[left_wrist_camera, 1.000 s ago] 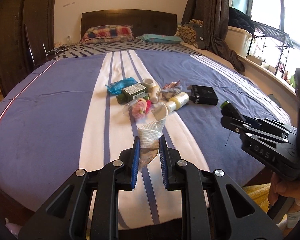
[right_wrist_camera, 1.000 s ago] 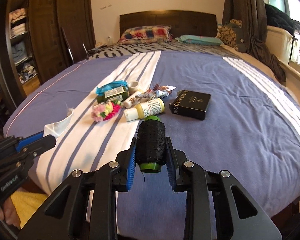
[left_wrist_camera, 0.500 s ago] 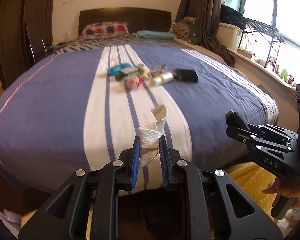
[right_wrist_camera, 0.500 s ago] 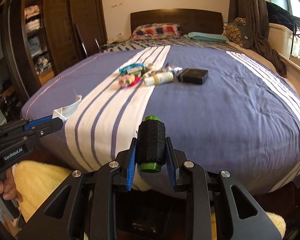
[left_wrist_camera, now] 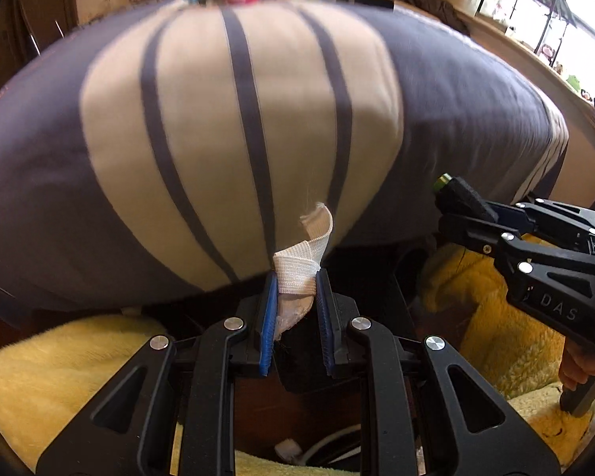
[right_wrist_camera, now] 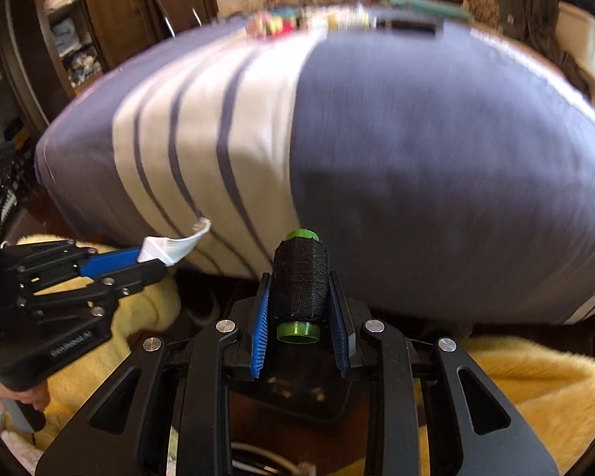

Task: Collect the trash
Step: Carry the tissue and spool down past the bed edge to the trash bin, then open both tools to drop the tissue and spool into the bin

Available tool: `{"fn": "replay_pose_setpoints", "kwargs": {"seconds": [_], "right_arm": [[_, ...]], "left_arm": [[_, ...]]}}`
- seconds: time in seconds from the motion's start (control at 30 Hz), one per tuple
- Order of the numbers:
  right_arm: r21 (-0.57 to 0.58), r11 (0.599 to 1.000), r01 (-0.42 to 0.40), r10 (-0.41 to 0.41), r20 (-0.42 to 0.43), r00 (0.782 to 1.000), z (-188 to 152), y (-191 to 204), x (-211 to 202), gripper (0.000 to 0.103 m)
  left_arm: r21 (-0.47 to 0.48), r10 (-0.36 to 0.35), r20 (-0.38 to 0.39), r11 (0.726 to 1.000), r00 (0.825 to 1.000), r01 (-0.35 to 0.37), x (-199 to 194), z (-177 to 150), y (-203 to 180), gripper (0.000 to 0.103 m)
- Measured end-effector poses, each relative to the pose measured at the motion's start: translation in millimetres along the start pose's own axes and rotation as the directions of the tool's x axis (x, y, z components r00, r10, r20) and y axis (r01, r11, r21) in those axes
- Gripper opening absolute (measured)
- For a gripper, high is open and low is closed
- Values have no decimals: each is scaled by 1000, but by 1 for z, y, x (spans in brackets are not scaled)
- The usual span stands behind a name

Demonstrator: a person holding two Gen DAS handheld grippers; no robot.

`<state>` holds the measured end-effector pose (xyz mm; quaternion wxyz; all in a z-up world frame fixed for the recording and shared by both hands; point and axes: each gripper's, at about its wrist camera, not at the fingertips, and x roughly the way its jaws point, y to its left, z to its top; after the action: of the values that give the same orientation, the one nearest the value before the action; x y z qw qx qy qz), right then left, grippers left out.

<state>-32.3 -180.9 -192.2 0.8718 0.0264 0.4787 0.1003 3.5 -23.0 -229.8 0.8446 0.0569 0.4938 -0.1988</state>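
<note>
You are in the carrying step: both pieces of trash are off the bed and in your tools, and neither is dropped yet. Your left gripper point(left_wrist_camera: 296, 277) has its jaws pressed together on a strip of white woven bandage point(left_wrist_camera: 302, 261), pinched at its middle, with the free end curling up past the tips. Your right gripper point(right_wrist_camera: 300, 305) has its jaws pinching a spool of black thread on a green plastic core point(right_wrist_camera: 298, 281), gripped across its sides so the green rims show at both ends.

Both tools point steeply down past the foot of the bed with the purple and white striped cover point(left_wrist_camera: 238, 119), over a fluffy yellow rug point(left_wrist_camera: 59, 365) on the floor. The rest of the clutter point(right_wrist_camera: 297, 20) sits far back on the bed near the pillows, blurred and hard to tell apart.

Between the jaws of each tool you can see a dark shape low down, with what may be white cable beside it in the left view; I judge this is probably the bin or container, but the pictures do not make that certain. Your next move calls for bringing each load squarely over that opening before you spread the jaws. Watch the bandage: it is light and limp and may cling to the ribbed blue pads point(left_wrist_camera: 267, 317), so a small shake may be needed. The spool should fall straight, though it could roll if it lands on the rug.
</note>
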Motion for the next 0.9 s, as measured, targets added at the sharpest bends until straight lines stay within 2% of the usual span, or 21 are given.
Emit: {"fn": "replay_pose_setpoints", "kwargs": {"seconds": [0.1, 0.33, 0.5, 0.67, 0.7, 0.77, 0.83, 0.9], "right_arm": [[54, 996, -64, 69, -100, 993, -13, -7, 28, 28], [125, 987, -98, 123, -210, 970, -25, -21, 63, 28], [126, 989, -77, 108, -266, 958, -27, -21, 79, 29], [140, 988, -59, 96, -270, 958, -21, -23, 83, 31], [145, 988, -59, 96, -268, 959, -20, -25, 82, 33], [152, 987, -55, 94, -262, 960, -18, -27, 82, 45], [160, 986, -49, 89, -253, 963, -15, -29, 81, 46], [162, 986, -40, 79, -242, 967, -13, -31, 77, 55]], "left_arm": [[-14, -28, -71, 1000, 997, 27, 26, -7, 1, 18], [-62, -92, -210, 995, 973, 81, 73, -15, 6, 18], [-63, -115, -268, 993, 957, 101, 90, -18, 5, 18], [-50, -100, -286, 995, 953, 90, 94, -20, 1, 19], [-50, -100, -286, 995, 953, 90, 96, -19, -1, 20], [-47, -98, -283, 995, 954, 89, 94, -19, 0, 28], [-41, -86, -273, 996, 958, 78, 90, -18, 1, 32], [-36, -71, -258, 997, 963, 64, 85, -17, 3, 40]]}}
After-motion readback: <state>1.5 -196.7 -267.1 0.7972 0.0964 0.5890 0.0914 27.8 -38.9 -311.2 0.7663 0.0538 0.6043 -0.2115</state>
